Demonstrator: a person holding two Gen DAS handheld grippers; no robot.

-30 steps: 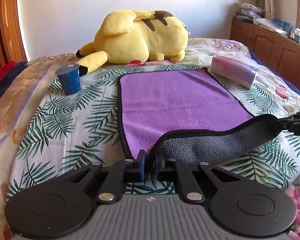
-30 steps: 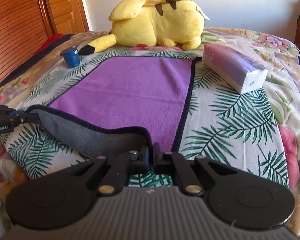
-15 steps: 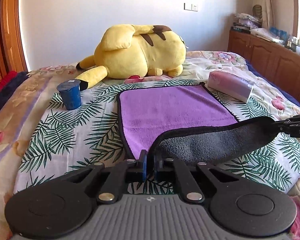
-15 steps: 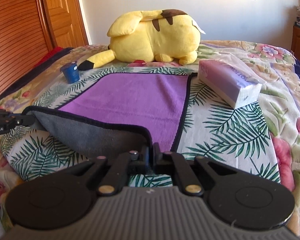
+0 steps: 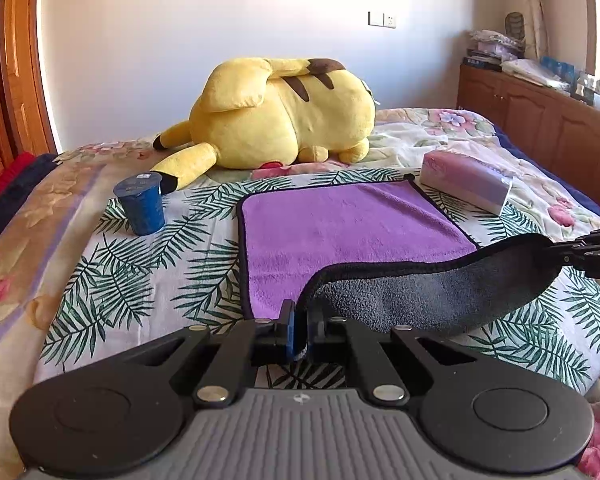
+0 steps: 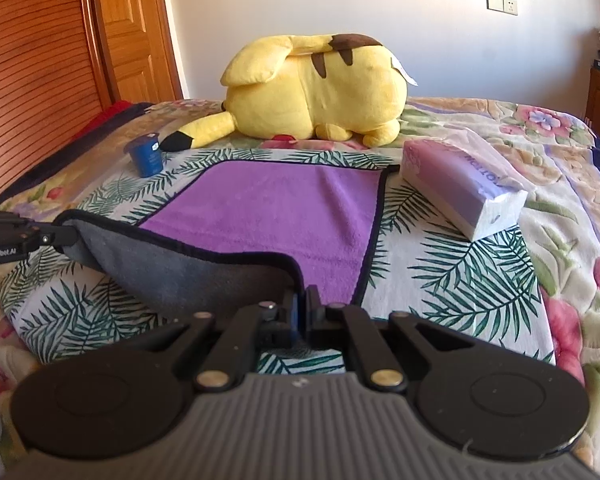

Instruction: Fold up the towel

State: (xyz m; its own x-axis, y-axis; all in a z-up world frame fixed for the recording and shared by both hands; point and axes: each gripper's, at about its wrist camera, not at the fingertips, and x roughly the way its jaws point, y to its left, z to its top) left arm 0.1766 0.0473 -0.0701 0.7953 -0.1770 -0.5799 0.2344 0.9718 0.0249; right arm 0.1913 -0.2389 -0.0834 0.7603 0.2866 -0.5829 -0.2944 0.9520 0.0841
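- Left wrist view: the left gripper is pinching the near left corner of the towel between closed fingers, holding it just above the bedspread.
- The towel's purple side is lying flat on the bed ahead of the gripper, while the lifted near edge is showing its grey underside, sagging between the two grippers.
- The right gripper is entering from the right edge, clamping the towel's other near corner.
- Right wrist view: the right gripper is closing tight on that corner, with the towel spreading away in front of it.
- The left gripper is gripping the far end of the raised edge.
- A blue cup, a yellow plush toy and a tissue pack are sitting around the towel's far end, none touching the grippers.
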